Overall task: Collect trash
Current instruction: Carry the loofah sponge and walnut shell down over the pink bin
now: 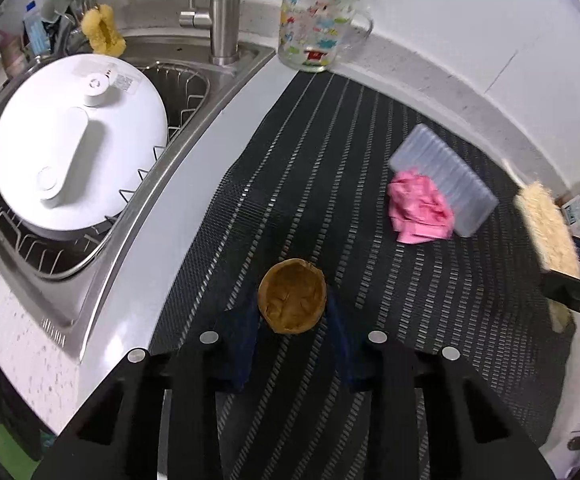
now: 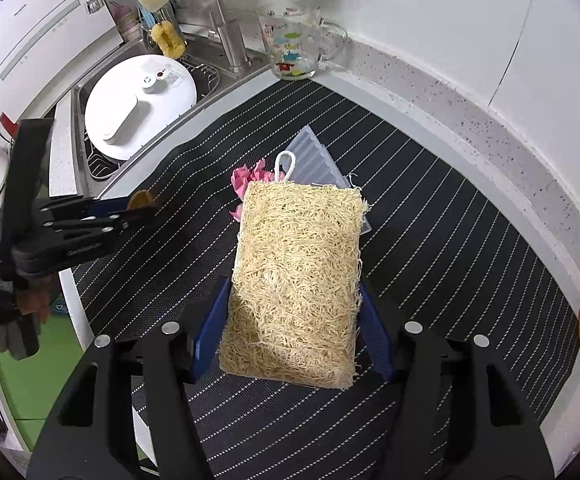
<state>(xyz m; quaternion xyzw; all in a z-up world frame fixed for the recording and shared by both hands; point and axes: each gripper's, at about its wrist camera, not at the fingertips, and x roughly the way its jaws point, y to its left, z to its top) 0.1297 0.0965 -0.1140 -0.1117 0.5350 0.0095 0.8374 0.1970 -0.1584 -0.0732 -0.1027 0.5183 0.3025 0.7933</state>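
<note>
Now the left hand-held gripper [image 1: 292,308] pinches a brown walnut shell half [image 1: 292,301] above the striped mat [image 1: 429,300], while the right hand-held gripper [image 2: 291,320] clamps a loofah sponge [image 2: 295,280].

Both grippers are chunky black plastic, left gripper [image 1: 292,312] and right gripper [image 2: 293,332], blue finger pads, silver round screws

Nutshell [image 1: 292,301] on striped mat [image 1: 429,300]; crumpled wrapper [image 1: 419,208] touching ridged tray [image 1: 445,178] behind it, right — sink [image 1: 210,92] left, mug [image 1: 315,30] at back
</note>
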